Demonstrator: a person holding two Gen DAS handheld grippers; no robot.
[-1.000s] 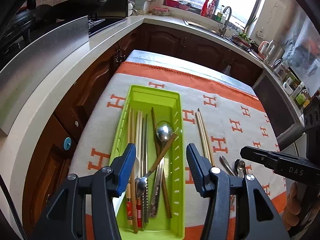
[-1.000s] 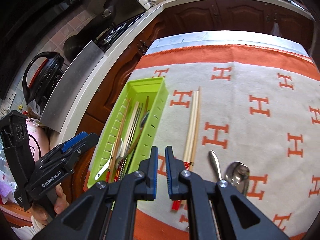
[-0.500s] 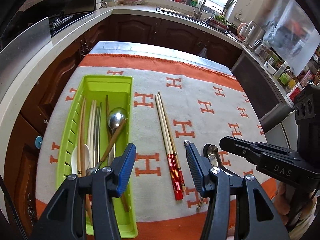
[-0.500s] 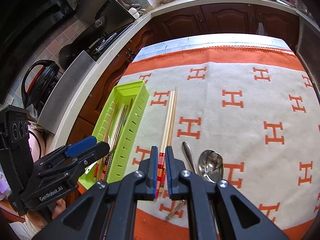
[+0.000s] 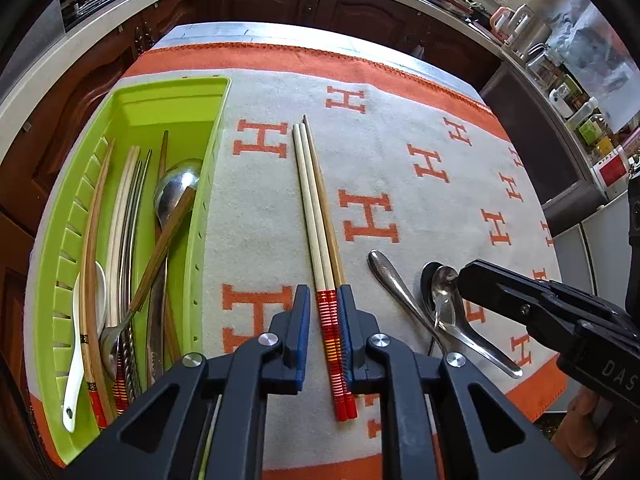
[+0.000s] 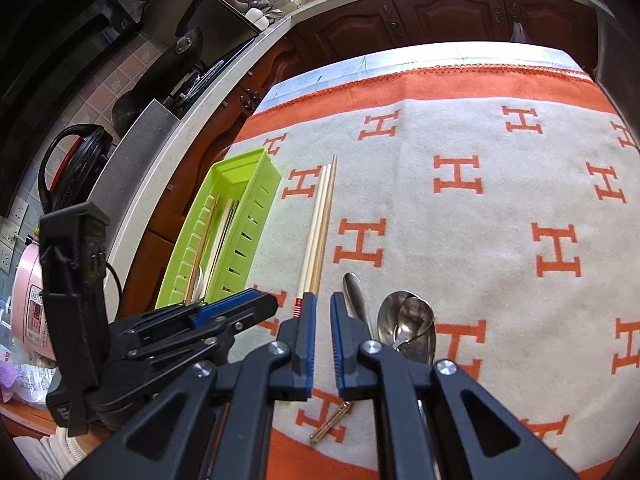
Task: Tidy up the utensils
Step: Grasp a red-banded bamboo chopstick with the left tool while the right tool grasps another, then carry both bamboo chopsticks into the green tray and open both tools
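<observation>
While the left tool's jaws have just been closing, things lie so, left to right:
Tray [image 5: 140,120]: green, on the desk's left side, holding chopsticks, a metal spoon and a white spoon.
Chopsticks [image 5: 316,216]: a pale pair with red banded ends, flat on the cloth [image 5: 400,140] just right of the tray.
Left tool [image 5: 324,312]: pinching the pair's red ends; whether both pads press is hard to tell.
Spoons [image 5: 440,304]: metal ones lying together on the cloth, right of the pair.
Right tool [image 6: 323,316]: pressed nearly together, nothing between its pads, over the cloth between pair and spoons.
</observation>
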